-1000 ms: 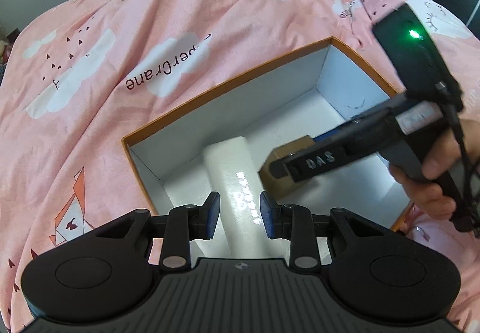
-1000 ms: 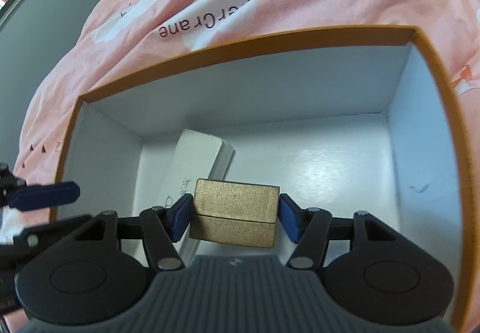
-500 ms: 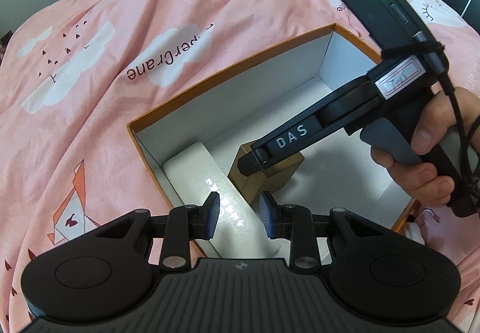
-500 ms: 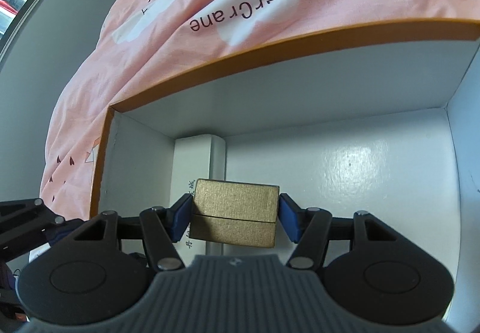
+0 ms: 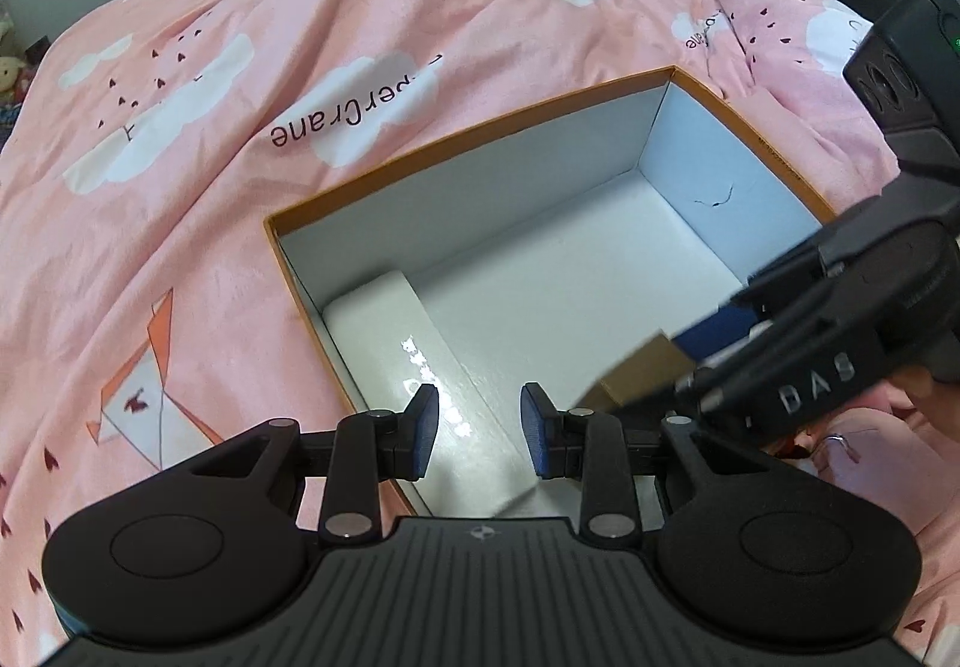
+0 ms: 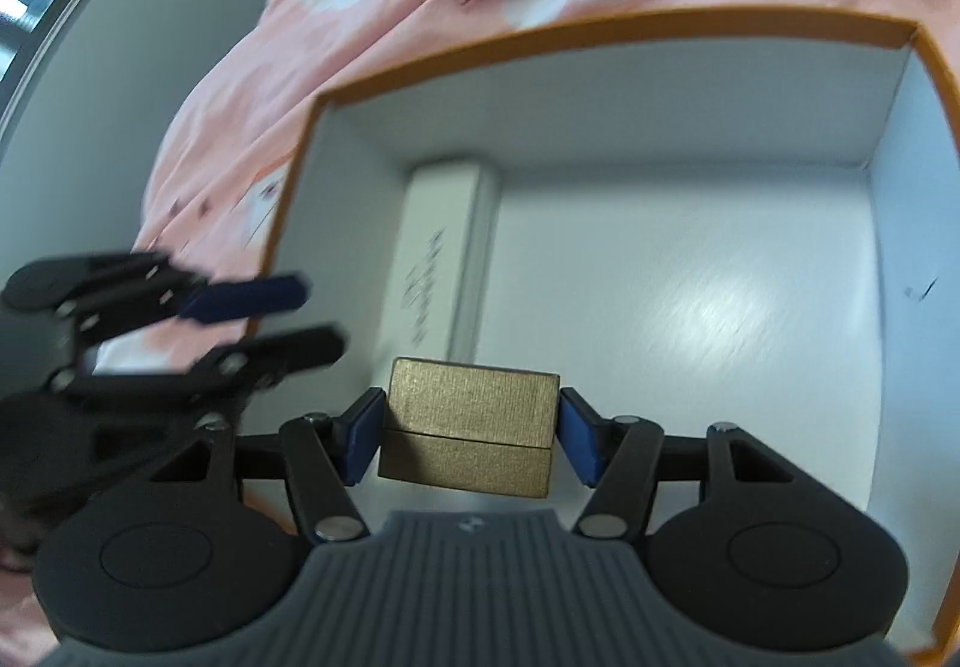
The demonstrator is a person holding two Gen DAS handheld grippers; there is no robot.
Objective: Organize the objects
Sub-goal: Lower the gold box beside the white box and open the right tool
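One white box point(image 6: 447, 253) already lies along the left wall inside the orange box point(image 5: 480, 138) on the bed. The right gripper point(image 6: 468, 442) has its fingers clamped on the gold box point(image 6: 471, 421), above the orange box's floor, not yet set down. The left gripper point(image 5: 479, 430) hangs over the near edge, fingers narrow, empty.

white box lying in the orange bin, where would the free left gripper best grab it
Probably across the white box's two long sides near its middle, coming down from above. It lies flat with one long side near the orange bin's wall, so the left gripper has little room there.

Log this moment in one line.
left hand-held gripper: empty, over white box | right hand-held gripper: holds gold box above orange bin
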